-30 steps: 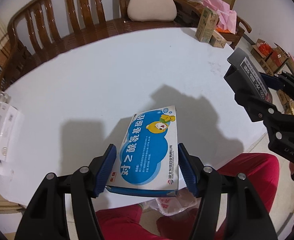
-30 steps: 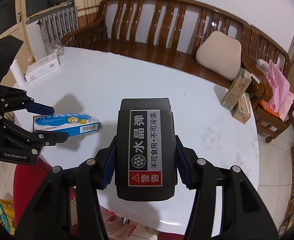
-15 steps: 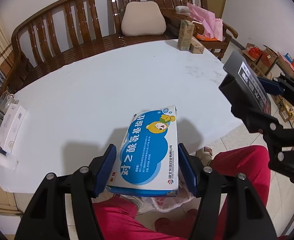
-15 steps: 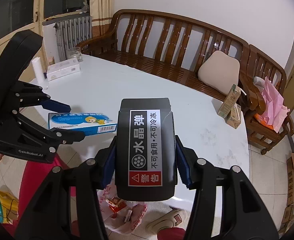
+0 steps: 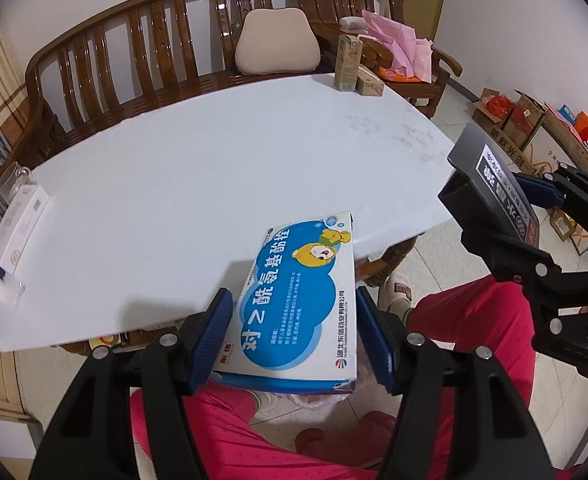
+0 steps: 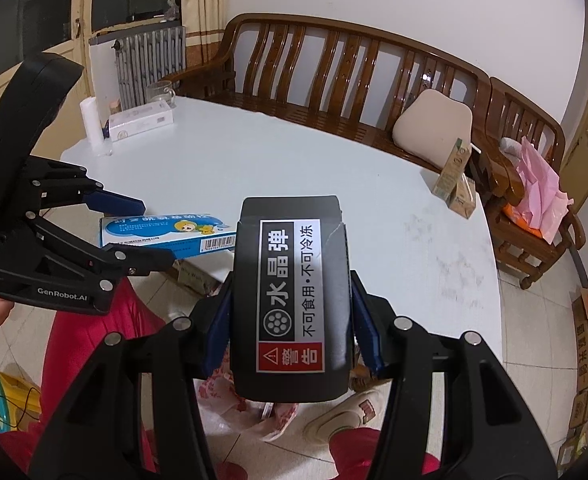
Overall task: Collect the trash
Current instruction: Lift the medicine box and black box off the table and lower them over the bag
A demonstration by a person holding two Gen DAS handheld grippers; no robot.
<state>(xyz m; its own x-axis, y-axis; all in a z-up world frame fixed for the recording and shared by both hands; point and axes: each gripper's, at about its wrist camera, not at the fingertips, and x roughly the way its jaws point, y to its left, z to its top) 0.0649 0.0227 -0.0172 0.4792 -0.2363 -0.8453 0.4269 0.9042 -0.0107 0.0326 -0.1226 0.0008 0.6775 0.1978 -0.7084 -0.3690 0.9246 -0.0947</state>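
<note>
1. Claws are both loaded: the left claw [image 5: 294,334] is clamped on a blue medicine box [image 5: 298,300], gripped by its long sides between the blue pads [image 5: 209,338].
2. That blue medicine box is held flat, printed face up, off the near edge of the white table [image 5: 197,184] and above the person's red trousers [image 5: 470,320].
3. On the other side, the right claw [image 6: 289,320] is clamped on a black carton [image 6: 289,292], its white label and red warning patch turned up to the camera.
4. The black carton is held in the air off the table's near edge, over a plastic bag [image 6: 229,396] lying on the floor with printed wrappers inside.
5. From the right wrist view, the left claw is seen at left, with the blue medicine box held level between its fingers [image 6: 113,202].
6. Back on the table, 2 small drink cartons [image 6: 454,180] are seen at the far right edge, and a white box [image 6: 141,120] with a glass jar [image 6: 159,92] behind it at the far left.
7. Behind the table, a wooden bench [image 5: 141,56] with a beige cushion [image 5: 277,42] is seen.
</note>
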